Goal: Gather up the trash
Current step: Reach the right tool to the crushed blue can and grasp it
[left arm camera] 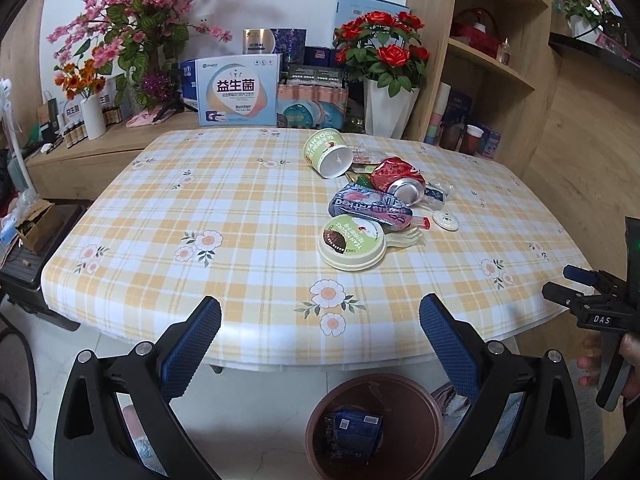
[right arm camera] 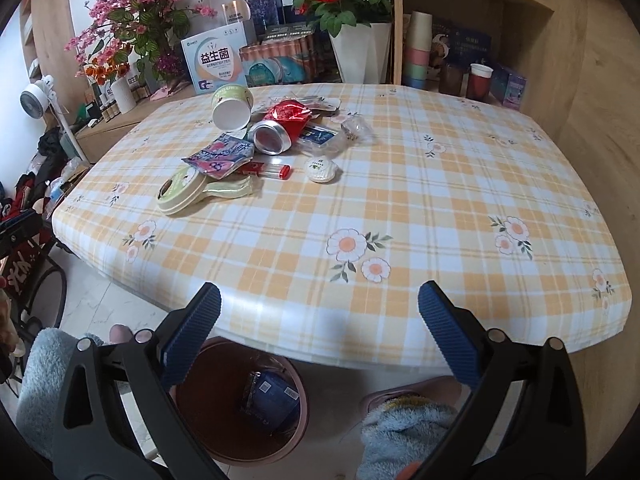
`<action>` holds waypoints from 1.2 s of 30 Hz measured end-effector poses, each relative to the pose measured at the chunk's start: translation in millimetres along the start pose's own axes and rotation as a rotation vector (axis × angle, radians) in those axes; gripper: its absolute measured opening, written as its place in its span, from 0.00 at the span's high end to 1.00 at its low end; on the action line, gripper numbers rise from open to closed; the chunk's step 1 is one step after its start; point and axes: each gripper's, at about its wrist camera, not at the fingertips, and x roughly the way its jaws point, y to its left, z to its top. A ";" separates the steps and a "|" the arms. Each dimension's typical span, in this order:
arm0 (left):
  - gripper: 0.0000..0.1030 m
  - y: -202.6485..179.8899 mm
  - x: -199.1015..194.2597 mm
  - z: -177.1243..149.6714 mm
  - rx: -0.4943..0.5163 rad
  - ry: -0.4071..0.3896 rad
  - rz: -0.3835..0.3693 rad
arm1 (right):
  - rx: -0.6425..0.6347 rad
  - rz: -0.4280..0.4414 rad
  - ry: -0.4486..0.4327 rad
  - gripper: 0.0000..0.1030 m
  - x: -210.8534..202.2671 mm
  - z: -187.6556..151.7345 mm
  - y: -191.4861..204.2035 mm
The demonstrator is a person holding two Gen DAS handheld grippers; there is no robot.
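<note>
Desk [right arm camera: 440,208] in checked cloth, flower-crowded shelves behind | trash pile [right arm camera: 264,136] at far side, untouched | bin [right arm camera: 192,392] on floor below (one blue packet inside) | left gripper [left arm camera: 320,336], right gripper [right arm camera: 320,332]: fingers apart, empty | step: between pickups | next: likely reach to the pile, close on the nearest lid [left arm camera: 352,246].

— What surrounds me, apart from my work?

— A yellow and white checked tablecloth with daisy prints [left arm camera: 248,216] covers the table. Behind it, a pale blue printed cardboard box [left arm camera: 238,92] stands upright.

— And beside that?

— Red artificial roses in a white faceted vase [left arm camera: 386,110] to its right; pink blossom branches [left arm camera: 148,4] to its left. A wooden shelf unit [right arm camera: 516,36] holds stacked pastel cups [right arm camera: 418,54].
</note>
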 end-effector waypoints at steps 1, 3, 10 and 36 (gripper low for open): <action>0.06 -0.4 3.6 2.0 -0.004 0.005 -0.006 | 0.000 0.003 -0.002 0.05 1.6 1.9 0.0; 0.06 0.2 11.0 5.5 -0.011 0.016 -0.015 | -0.004 0.002 -0.007 0.05 6.7 9.5 -0.7; 0.06 10.1 36.5 23.7 -0.018 0.036 -0.012 | -0.090 -0.001 0.043 0.06 35.2 41.5 13.3; 0.12 103.7 108.0 58.8 -0.159 0.059 -0.026 | -0.277 0.045 0.273 0.18 217.6 151.1 161.3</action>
